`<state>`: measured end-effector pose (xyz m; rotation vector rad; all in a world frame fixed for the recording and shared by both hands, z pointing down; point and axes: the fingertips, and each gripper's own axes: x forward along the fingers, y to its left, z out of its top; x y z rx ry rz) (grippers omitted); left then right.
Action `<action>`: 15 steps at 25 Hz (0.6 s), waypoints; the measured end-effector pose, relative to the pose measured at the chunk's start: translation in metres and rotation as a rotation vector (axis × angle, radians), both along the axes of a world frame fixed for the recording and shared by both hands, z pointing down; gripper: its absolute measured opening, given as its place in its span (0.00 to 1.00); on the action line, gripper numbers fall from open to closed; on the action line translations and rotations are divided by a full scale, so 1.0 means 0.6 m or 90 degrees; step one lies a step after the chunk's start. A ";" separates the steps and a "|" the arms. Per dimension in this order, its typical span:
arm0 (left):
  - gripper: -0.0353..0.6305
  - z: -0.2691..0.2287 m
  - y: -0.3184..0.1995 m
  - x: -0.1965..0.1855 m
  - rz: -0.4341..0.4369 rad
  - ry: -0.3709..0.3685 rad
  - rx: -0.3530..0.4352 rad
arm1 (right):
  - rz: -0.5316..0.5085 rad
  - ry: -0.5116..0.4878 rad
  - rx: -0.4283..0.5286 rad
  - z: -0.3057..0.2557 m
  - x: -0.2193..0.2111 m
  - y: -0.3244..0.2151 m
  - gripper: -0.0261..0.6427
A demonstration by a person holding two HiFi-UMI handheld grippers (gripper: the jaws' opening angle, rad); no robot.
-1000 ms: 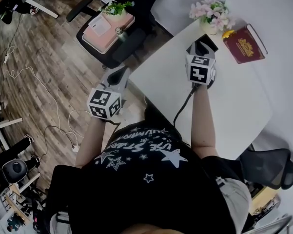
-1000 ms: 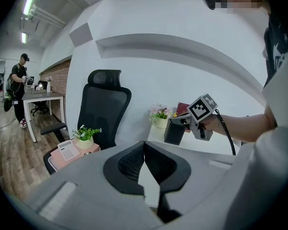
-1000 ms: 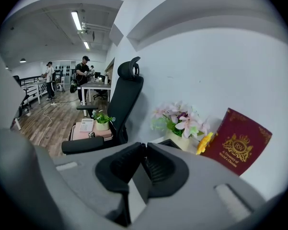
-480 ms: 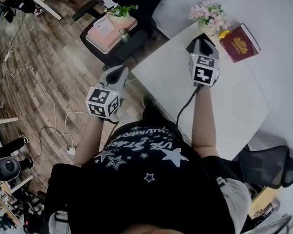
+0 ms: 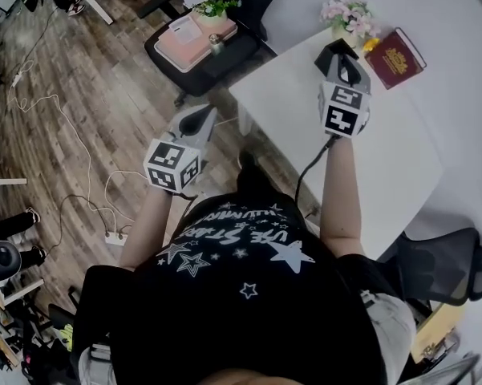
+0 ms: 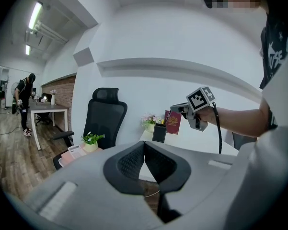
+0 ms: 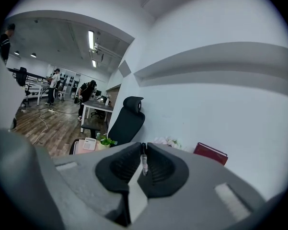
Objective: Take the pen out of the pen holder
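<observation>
My right gripper (image 5: 339,54) hangs over the white table (image 5: 385,151), in front of the flowers. In the right gripper view its jaws are shut on a thin pale pen (image 7: 144,162) that stands upright between the pads. The black pen holder (image 6: 159,132) stands on the table by the red book in the left gripper view, just below and left of the right gripper (image 6: 175,110). In the head view the right gripper hides the holder. My left gripper (image 5: 199,117) is held off the table's left edge above the floor. Its jaws (image 6: 144,148) are shut with nothing between them.
A vase of pink flowers (image 5: 346,16) and a red book (image 5: 394,57) stand at the table's far end. A black office chair carrying a pink box and a small plant (image 5: 204,32) stands left of the table. Cables (image 5: 72,151) lie on the wooden floor. People stand far off.
The right gripper has risen and moved closer to the book and flowers, still shut. The left gripper has shifted a little toward the table.
</observation>
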<state>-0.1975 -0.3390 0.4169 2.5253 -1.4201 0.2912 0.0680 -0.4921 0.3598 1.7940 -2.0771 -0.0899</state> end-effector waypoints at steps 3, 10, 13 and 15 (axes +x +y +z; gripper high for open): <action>0.07 0.007 0.057 -0.014 -0.005 0.000 -0.001 | -0.011 0.000 -0.007 0.012 -0.019 0.061 0.10; 0.07 0.025 0.202 -0.017 0.002 0.010 -0.024 | -0.032 -0.018 -0.049 0.047 -0.047 0.223 0.10; 0.07 0.040 0.256 -0.006 0.018 0.018 -0.040 | -0.031 -0.020 -0.072 0.074 -0.047 0.296 0.10; 0.07 0.053 0.284 0.004 0.031 0.019 -0.050 | -0.027 -0.011 -0.085 0.092 -0.042 0.339 0.10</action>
